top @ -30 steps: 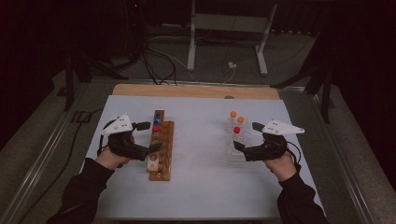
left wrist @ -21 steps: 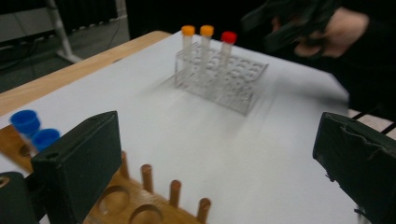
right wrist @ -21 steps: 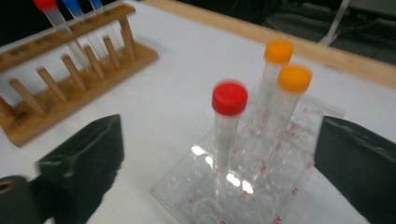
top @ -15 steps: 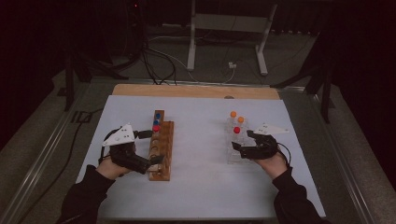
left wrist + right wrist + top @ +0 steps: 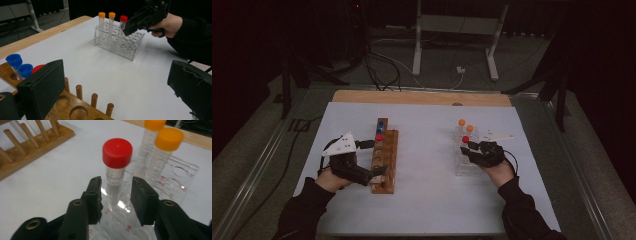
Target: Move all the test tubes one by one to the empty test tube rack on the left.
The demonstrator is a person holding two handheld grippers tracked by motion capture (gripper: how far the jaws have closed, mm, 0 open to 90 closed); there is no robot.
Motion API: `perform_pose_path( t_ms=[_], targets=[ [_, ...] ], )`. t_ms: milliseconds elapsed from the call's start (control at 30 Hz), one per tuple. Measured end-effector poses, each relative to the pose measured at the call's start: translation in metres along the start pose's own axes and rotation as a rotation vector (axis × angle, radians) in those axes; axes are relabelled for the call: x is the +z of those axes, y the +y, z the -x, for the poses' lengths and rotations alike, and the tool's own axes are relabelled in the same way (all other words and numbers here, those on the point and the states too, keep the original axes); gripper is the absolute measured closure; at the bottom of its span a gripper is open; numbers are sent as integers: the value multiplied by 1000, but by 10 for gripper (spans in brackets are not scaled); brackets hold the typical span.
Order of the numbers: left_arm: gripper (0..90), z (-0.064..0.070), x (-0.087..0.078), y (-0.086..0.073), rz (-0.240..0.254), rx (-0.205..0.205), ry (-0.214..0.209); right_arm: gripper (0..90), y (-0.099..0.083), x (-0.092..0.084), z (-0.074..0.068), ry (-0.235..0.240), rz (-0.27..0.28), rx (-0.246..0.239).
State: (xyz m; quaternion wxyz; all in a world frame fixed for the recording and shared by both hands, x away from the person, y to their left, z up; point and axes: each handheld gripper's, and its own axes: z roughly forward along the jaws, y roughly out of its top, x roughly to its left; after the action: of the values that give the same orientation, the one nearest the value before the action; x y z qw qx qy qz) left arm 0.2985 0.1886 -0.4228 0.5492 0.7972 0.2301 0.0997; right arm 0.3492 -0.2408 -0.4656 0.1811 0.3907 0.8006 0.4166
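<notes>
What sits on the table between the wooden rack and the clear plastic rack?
Nothing: in the high view the white table cover is bare between the wooden rack and the clear plastic rack. The left gripper view shows the same open stretch.

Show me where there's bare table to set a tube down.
Widest free patch: the white mat between the wooden rack and the clear rack. The near edge in front is bare too. It is crowded at the clear rack, around the right gripper.

Red-capped tube point(image 5: 117, 170) base blurred; pad contact unclear; wooden rack point(image 5: 30, 142) cut off
</notes>
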Motion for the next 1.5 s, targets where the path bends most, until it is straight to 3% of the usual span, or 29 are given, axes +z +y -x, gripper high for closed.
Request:
perform_pose_path(
  t_ms=[233,400,967,1133,1500],
  targets=[
    [23,1,0,0,-5,7,3,743,2,5,-1,-2,-13,-12],
    [23,0,0,1,0,1,1,753,5,1,-3,-6,5,-29],
    [23,0,-2,4,8,-5,-7,754,34,-61,-16,-39,202,-88],
    [24,3,-1,6,11,-5,-21,754,38,-66,-29,1,220,-119],
    [25,12,3,11,11,9,-52,754,33,-44,-60,114,146,-166]
  ],
)
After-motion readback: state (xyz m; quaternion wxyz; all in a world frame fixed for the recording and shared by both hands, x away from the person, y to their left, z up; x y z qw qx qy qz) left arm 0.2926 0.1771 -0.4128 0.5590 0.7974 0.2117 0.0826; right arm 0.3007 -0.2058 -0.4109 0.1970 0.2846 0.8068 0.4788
